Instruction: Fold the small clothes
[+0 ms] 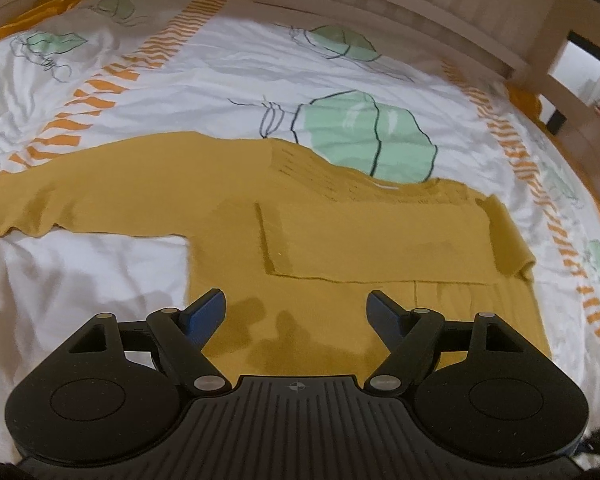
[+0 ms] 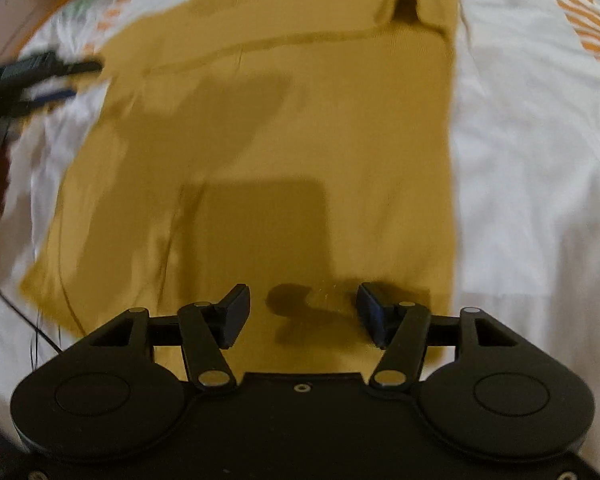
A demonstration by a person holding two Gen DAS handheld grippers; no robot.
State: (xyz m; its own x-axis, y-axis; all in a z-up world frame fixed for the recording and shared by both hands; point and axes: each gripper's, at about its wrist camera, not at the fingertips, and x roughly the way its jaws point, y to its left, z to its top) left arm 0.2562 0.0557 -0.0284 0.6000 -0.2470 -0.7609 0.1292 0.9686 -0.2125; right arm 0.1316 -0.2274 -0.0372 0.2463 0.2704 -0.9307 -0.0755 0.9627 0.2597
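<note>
Lying flat on patterned bedsheet (image 1: 236,64), mustard sweater (image 1: 340,240), one sleeve (image 1: 40,204) stretching sideways, other folded across chest. Left gripper (image 1: 296,312) hovering over sweater hem, jaws wide, gripping nothing. Right gripper (image 2: 304,312) likewise gaping, empty, over sweater.

Open sheet (image 1: 92,268) is left beside the sweater (image 1: 340,236); passage beyond is blocked by the headboard (image 1: 380,4).

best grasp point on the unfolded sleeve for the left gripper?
Probably the cuff end of the sleeve, taken from its outer end. It lies flat and straight, stretched out leftward from the sweater on the bedsheet, so its free end can be pinched. The left gripper hovers with jaws open.
</note>
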